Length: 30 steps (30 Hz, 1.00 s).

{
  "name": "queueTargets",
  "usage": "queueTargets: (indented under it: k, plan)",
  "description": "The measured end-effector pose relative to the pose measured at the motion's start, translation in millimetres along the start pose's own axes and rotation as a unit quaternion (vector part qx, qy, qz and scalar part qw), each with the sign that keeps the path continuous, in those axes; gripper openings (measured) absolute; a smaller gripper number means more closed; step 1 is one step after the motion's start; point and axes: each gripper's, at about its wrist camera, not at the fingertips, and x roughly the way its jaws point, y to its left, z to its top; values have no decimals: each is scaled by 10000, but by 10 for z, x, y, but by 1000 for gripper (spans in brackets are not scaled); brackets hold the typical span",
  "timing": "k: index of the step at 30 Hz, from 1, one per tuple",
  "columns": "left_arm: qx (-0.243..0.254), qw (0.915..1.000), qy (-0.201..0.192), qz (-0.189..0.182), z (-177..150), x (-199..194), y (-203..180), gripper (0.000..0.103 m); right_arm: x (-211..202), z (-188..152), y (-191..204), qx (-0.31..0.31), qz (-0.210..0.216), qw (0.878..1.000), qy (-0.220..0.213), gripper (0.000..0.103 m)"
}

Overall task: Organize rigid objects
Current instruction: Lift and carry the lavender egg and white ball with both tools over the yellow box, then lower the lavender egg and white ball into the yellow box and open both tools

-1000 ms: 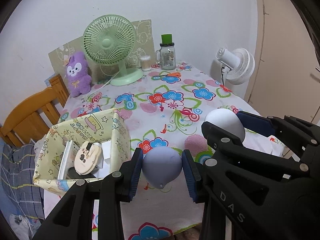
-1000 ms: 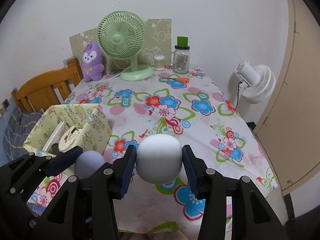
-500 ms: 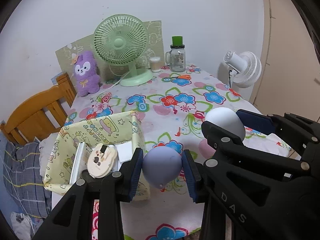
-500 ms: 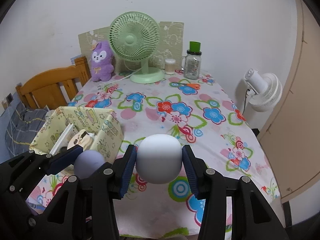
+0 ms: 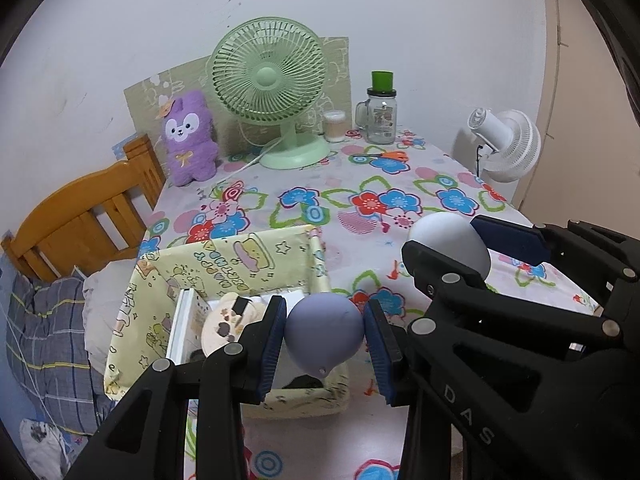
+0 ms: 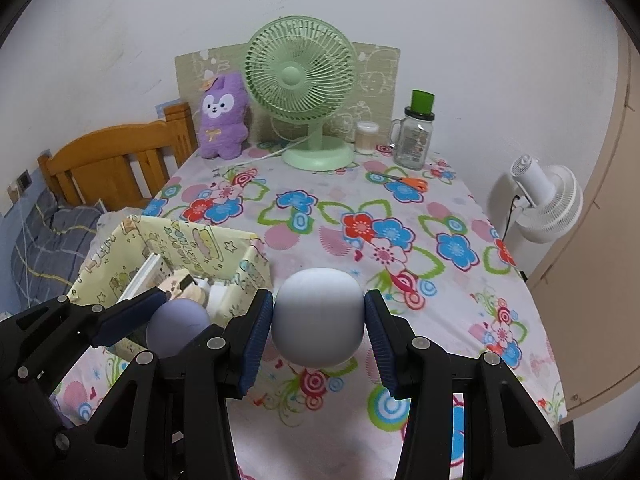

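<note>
My left gripper [image 5: 325,334] is shut on a lavender round object [image 5: 323,333] and holds it above the near right part of a yellow cartoon-print box [image 5: 224,258]. The box holds a round beige item [image 5: 224,320] and a white flat item [image 5: 180,324]. My right gripper [image 6: 319,326] is shut on a pale white-blue round object [image 6: 319,323], held above the flowered tablecloth [image 6: 360,216] just right of the box [image 6: 200,240]. The left gripper with the lavender object [image 6: 176,326] shows at lower left in the right wrist view.
At the table's far end stand a green desk fan [image 5: 268,80], a purple plush [image 5: 188,136], a glass jar with a green lid [image 5: 382,110], a small cup [image 5: 334,125] and orange scissors [image 5: 390,155]. A wooden chair [image 5: 80,216] is left, a white fan [image 5: 504,144] right.
Both grippers have moved left and forward with their objects. The lavender object has gone from beside the box to above its near right part.
</note>
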Motion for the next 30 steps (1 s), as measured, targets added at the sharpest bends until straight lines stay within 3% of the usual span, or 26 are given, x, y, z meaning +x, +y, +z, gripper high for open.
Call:
queueTargets:
  k: [30]
  plan:
    - [-331,9990,280,79,62,506,665,41,610,299,539,-379,323,9985,227,50]
